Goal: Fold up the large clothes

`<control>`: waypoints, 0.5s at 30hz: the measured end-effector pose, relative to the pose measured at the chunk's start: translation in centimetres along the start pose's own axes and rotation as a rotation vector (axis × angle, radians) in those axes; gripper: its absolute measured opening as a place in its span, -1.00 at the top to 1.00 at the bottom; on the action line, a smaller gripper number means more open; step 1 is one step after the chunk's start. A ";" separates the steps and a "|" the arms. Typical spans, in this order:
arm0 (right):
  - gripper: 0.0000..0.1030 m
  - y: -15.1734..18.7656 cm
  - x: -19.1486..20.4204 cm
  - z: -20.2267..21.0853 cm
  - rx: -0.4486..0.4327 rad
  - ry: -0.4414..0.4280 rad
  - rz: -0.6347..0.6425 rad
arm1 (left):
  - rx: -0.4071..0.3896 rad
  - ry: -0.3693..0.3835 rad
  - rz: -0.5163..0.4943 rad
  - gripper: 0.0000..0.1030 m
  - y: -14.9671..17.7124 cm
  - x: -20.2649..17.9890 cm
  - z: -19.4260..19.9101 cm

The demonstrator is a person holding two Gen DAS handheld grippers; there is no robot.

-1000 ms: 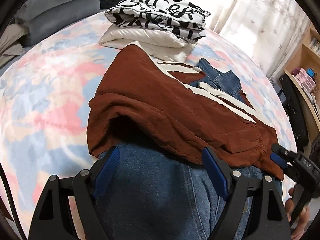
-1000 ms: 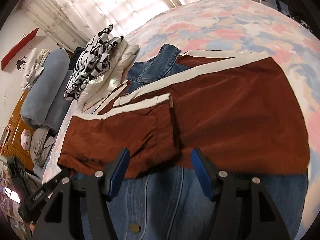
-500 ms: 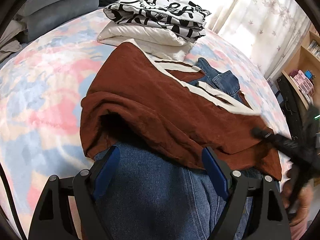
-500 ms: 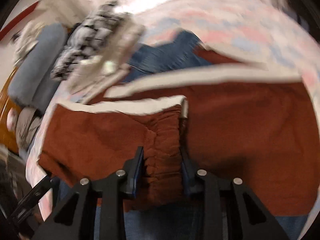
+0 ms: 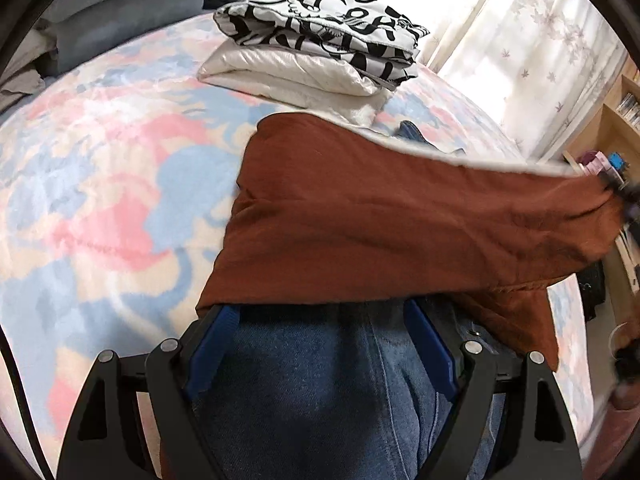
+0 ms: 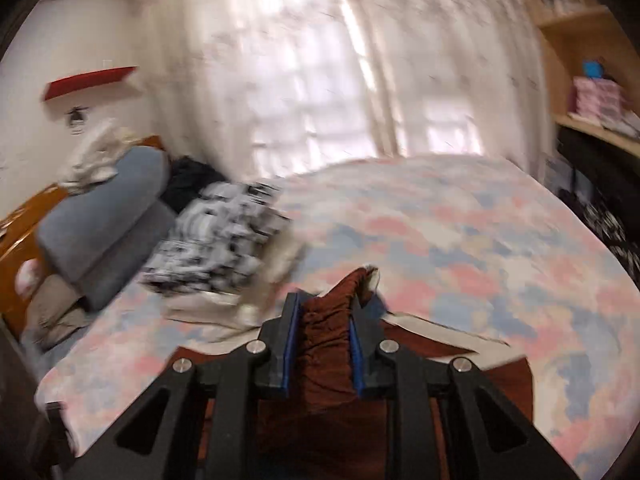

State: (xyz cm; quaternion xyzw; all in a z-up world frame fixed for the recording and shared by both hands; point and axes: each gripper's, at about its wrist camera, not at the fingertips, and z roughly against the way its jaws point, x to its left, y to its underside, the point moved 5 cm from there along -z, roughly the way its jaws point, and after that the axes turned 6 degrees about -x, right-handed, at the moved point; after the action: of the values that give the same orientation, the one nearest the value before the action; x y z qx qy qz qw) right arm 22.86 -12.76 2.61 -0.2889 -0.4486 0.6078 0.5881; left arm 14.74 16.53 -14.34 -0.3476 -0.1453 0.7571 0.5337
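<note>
My right hand-held gripper (image 6: 324, 344) has a bunched corner of the rust-brown garment (image 5: 400, 216) between its blue pads (image 6: 289, 354), and its jaws are closing on it; the fabric fills the gap and crumples up past the fingertips. In the left wrist view that same corner is stretched out to the far right, where the right hand-held gripper shows only as a dark blur at the frame edge. From there the garment's long axis runs leftward and down across the bed (image 5: 100, 200), sloping from the raised right corner to the low left edge.

My left hand-held gripper (image 5: 320, 344) stands wide apart and holds nothing. Its fingers straddle blue denim (image 5: 304, 392) that lies under the brown cloth, and the near hem of the brown garment lies just beyond the fingertips, across them from left to right. So the left hand is the nearer one to the free near-left corner, which sits just ahead and slightly left of its left finger.

I judge the coming move turns on that: the right end is up, the left end lies slack, and the left hand needs only a short reach forward to pinch it.

Farther off, a black-and-white printed garment (image 5: 320, 28) sits folded on a white padded one (image 5: 288, 76), with curtains (image 6: 320, 60) behind.
</note>
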 end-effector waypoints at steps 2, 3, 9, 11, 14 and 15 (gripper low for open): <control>0.59 1.9 -2.0 -1.7 0.043 0.060 -0.010 | 0.014 0.016 0.005 -0.60 0.1 0.0 -0.1; 0.59 3.2 -3.1 -2.7 0.071 0.098 -0.005 | 0.027 0.029 0.003 -0.60 0.3 -0.1 -0.2; 0.61 11.4 -9.1 -6.9 0.286 0.214 -0.054 | 0.075 0.089 -0.044 -0.60 0.5 -1.2 0.6; 0.61 12.7 -9.9 -6.8 0.300 0.215 -0.065 | 0.085 0.112 -0.052 -0.60 0.0 -1.1 1.3; 0.62 13.1 -10.3 -5.5 0.275 0.205 -0.075 | 0.046 0.105 -0.058 -0.60 -1.6 -0.5 2.3; 0.62 12.9 -10.1 -4.8 0.256 0.202 -0.074 | 0.023 0.099 -0.056 -0.60 -2.4 -0.2 2.7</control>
State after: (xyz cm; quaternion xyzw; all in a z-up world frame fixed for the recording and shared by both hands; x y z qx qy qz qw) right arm 22.62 -20.39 -12.61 -0.2544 -0.3165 0.6057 0.6842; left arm 14.68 17.74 -10.93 -0.3742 -0.1194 0.7255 0.5651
